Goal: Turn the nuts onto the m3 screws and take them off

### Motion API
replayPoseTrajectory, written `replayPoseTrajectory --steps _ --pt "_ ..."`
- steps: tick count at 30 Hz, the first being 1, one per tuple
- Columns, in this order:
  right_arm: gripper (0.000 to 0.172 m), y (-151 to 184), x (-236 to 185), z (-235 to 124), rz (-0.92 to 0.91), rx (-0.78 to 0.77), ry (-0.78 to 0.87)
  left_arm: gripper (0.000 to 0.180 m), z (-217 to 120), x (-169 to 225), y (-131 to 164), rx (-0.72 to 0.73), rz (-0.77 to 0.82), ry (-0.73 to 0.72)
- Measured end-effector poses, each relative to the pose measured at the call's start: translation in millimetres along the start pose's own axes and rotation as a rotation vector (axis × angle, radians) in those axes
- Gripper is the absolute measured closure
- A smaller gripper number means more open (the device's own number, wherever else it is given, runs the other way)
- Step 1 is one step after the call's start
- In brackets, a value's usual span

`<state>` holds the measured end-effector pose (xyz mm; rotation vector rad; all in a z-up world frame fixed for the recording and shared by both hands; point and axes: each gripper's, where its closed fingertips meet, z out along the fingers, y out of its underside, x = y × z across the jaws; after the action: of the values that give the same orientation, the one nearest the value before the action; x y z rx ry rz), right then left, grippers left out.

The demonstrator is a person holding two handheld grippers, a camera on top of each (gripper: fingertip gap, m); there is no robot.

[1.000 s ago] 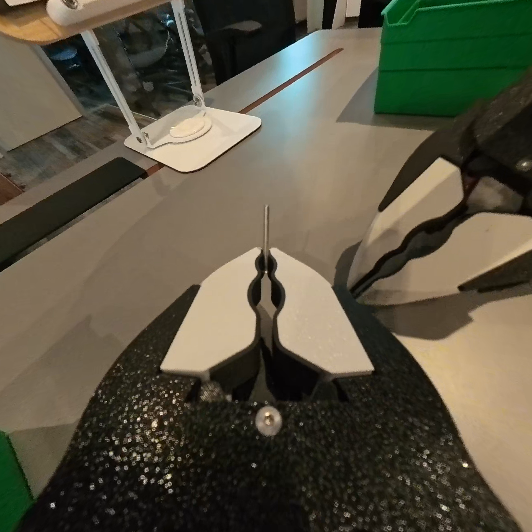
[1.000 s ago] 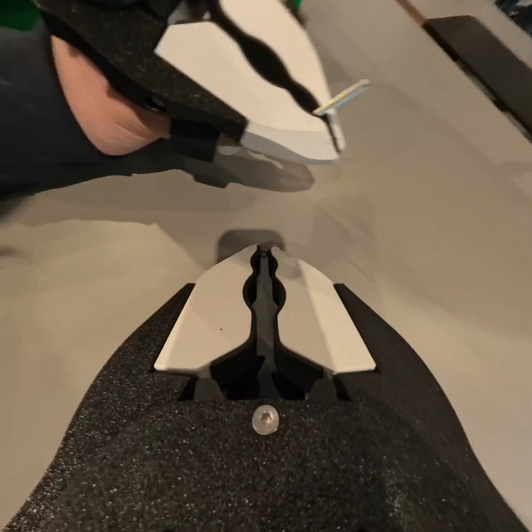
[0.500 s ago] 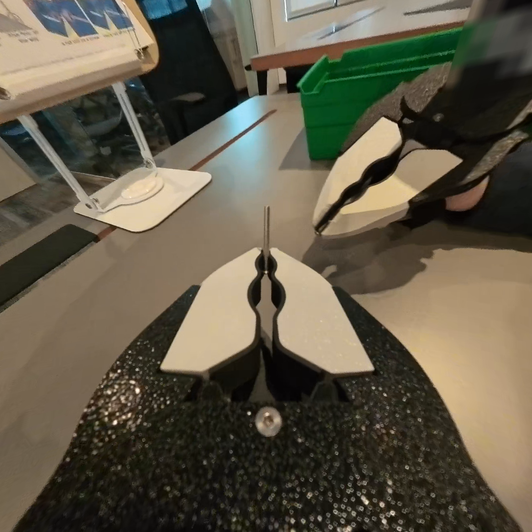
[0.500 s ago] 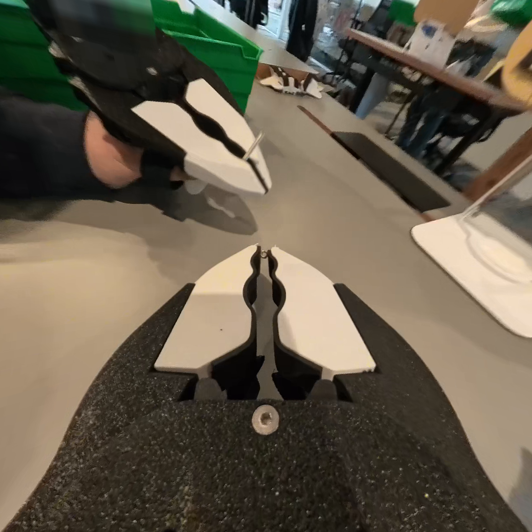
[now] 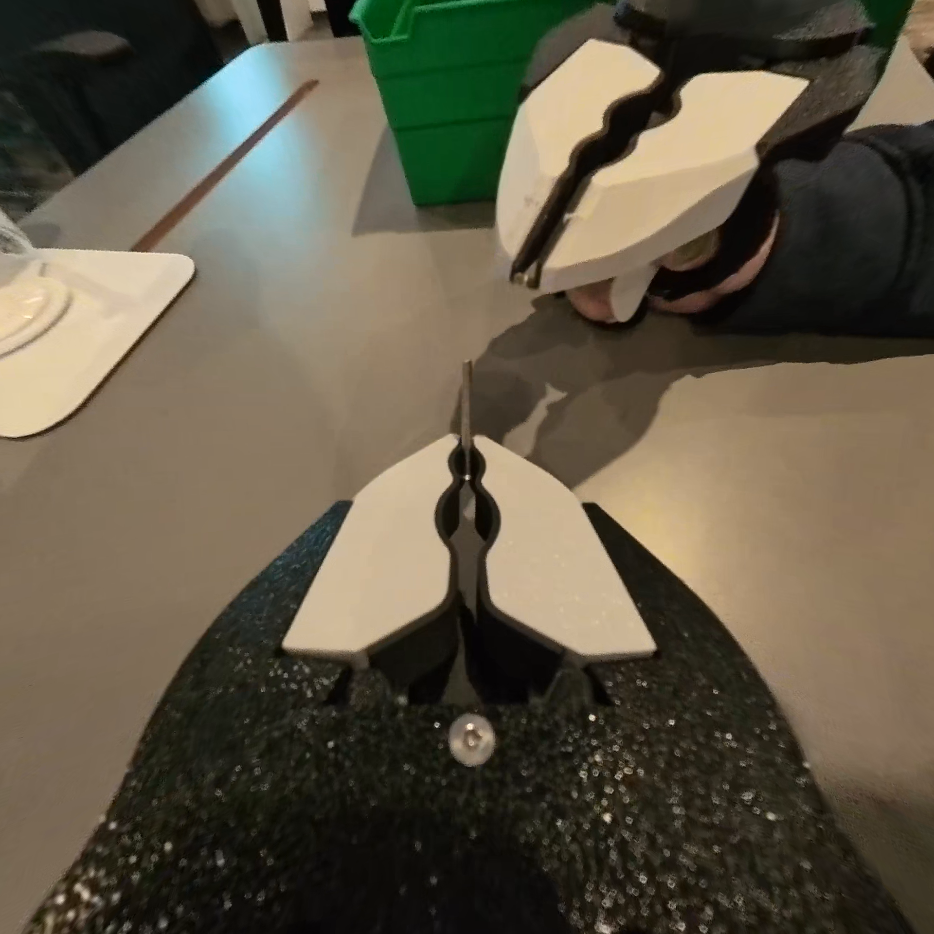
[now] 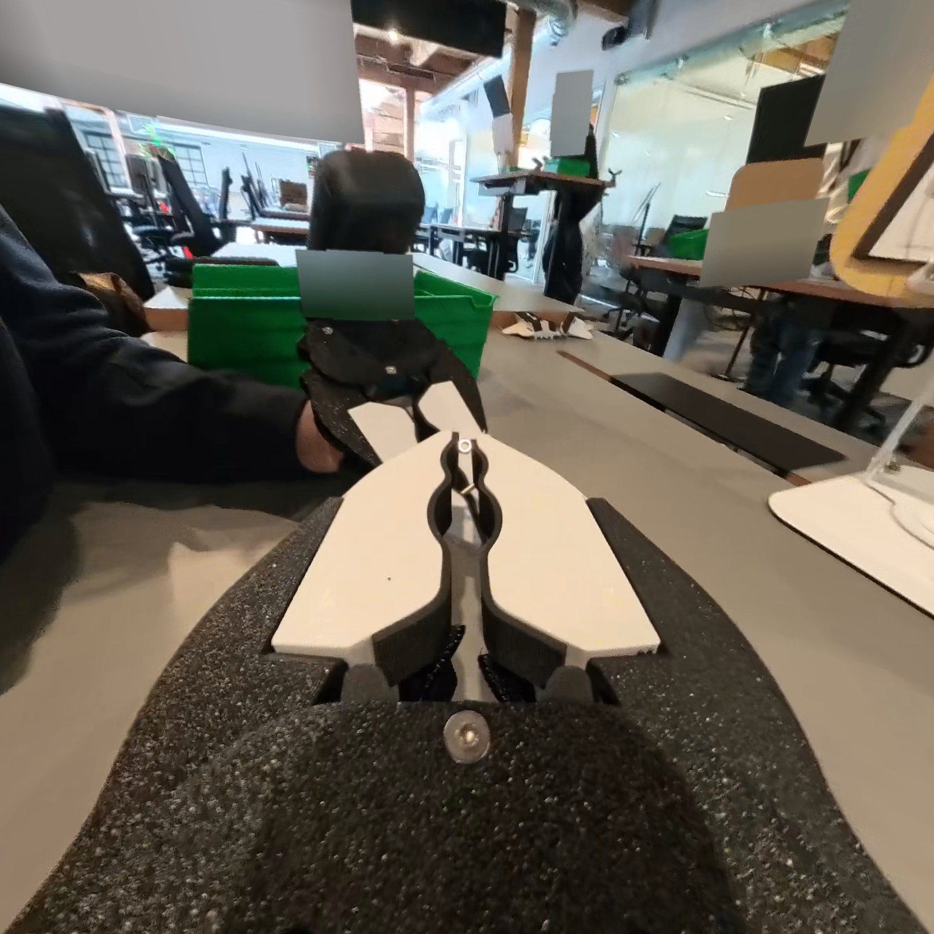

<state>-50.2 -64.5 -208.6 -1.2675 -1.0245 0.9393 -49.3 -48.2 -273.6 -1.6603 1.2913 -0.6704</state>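
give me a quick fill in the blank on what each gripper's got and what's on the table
1. The left gripper is shut on a thin metal ____ that sticks out past its fingertips.
2. The right gripper pinches a small silver ____ at its tips.
3. The bin standing on the grey table is ____ in colour.

Missing words: screw; nut; green

bins point(image 5: 445, 101): green
table point(image 5: 252, 354): grey
fingers point(image 5: 394, 556): white
screw point(image 5: 466, 404): silver
sleeve point(image 6: 126, 404): black

Two claws point(image 5: 467, 445) point(image 6: 464, 438); one screw point(image 5: 466, 404); one nut point(image 6: 463, 445); two stacked green bins point(image 5: 445, 101).
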Motion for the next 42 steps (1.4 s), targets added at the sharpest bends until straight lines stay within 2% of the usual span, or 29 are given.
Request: replayPoseTrajectory --steps 8,16,42 --pt "0.167 2 -2 2 0.025 -0.004 -0.026 0.180 -1 13 -5 0.032 0.024 0.071" --pt "0.167 -2 -12 1 0.036 0.018 -0.087 0.180 -8 25 -18 0.140 0.043 0.151" --pt "0.167 6 -16 -2 0.028 -0.053 -0.113 0.180 -7 27 -16 0.124 0.070 0.146"
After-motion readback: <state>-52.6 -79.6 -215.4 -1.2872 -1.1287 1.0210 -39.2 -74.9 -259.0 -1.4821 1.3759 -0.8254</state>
